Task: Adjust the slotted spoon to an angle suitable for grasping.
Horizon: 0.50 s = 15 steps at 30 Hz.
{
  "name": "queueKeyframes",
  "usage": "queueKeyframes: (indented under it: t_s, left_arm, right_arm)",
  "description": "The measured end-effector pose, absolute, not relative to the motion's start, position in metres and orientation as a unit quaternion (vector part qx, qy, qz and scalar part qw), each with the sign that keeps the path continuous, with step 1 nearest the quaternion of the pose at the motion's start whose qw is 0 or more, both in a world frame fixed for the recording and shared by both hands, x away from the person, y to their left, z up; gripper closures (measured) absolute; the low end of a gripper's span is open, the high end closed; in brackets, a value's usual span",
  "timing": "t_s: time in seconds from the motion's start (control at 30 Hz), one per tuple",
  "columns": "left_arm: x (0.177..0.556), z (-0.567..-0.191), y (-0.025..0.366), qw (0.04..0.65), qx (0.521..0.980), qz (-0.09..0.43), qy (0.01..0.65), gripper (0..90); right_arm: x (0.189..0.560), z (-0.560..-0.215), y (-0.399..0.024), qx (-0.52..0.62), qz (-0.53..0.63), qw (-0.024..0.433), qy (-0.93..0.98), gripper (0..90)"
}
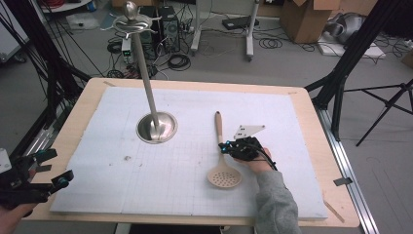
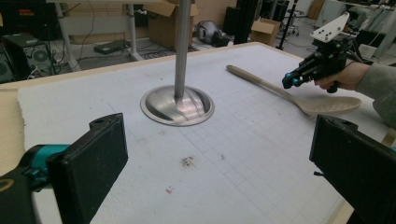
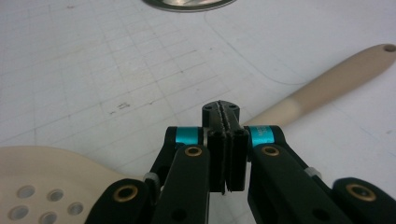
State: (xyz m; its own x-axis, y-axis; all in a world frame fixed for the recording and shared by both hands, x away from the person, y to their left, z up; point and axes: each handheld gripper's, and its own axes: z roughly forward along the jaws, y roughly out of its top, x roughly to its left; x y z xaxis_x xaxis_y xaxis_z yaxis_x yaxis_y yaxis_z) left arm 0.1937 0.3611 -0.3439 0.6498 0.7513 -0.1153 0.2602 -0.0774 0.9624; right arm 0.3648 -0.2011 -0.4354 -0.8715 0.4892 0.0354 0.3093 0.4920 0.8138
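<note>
Cables, cardboard boxes and black stands crowd the grey floor behind a wooden desk (image 1: 87,100), which carries a pale sheet of gridded foam (image 1: 185,185) over most of its top. On that foam, largest of the things, stands a metal rack (image 1: 156,126): a round dished base, a tall thin post and a ring of hooks at the top, all bare. To its right lies a beige slotted spoon (image 1: 224,176), flat on the foam with its perforated bowl toward the person and its handle pointing away toward the far edge, well apart from the rack. The right tool (image 1: 226,147) sits just over the spoon's neck where handle meets bowl; in the right gripper view its jaws are pressed together with nothing between them, and the handle passes behind the tips, so I cannot tell whether they touch it. The left tool (image 1: 53,168) waits near the desk's left front corner, jaws spread wide and empty, aimed across at the rack. Judging by this, the work looks barely begun: the spoon is not yet gripped or lifted, and if it is meant for a hook, the grasp, the carry and the hanging all remain.
</note>
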Motion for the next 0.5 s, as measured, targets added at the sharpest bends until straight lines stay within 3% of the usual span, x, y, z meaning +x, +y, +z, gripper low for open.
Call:
queueKeyframes:
  t_s: [0.5]
  left_arm:
    - [0.198, -0.346, 0.361, 0.571, 0.705, 0.212, 0.362, 4.7]
  right_arm:
    - [0.358, -0.437, -0.180, 0.188, 0.412, 0.061, 0.889, 90.0]
